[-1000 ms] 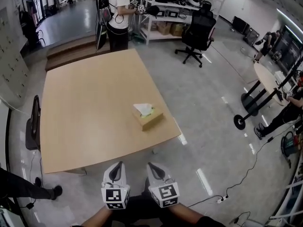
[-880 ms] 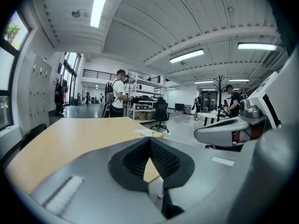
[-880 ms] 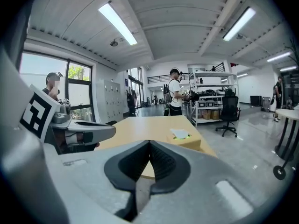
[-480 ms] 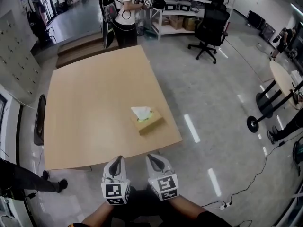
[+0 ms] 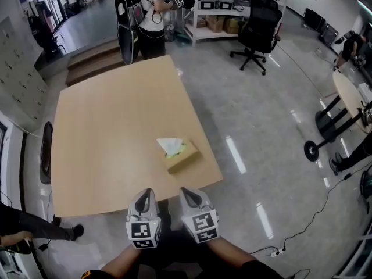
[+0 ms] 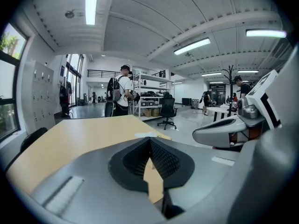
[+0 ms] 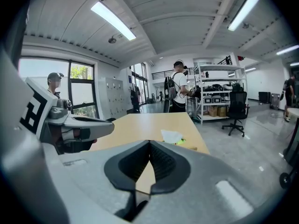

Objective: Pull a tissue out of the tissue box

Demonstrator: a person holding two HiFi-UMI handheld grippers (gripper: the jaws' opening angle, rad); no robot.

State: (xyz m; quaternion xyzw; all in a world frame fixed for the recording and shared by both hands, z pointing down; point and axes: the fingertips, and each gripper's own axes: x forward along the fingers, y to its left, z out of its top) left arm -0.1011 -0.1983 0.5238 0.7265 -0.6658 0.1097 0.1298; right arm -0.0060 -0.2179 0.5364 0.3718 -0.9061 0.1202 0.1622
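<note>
Both left gripper [image 5: 145, 194] and right gripper [image 5: 186, 192] hang clenched, empty, at the approach; next, one should open around the tissue [image 5: 170, 146].

In its own view the left hand-held gripper [image 6: 150, 140] hides the tissue box [image 5: 181, 156]; only its tissue [image 6: 145, 135] shows, at twelve o'clock.

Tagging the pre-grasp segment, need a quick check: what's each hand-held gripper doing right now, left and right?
Left hand-held gripper: closed, holding nothing.
Right hand-held gripper: closed, holding nothing.
</note>
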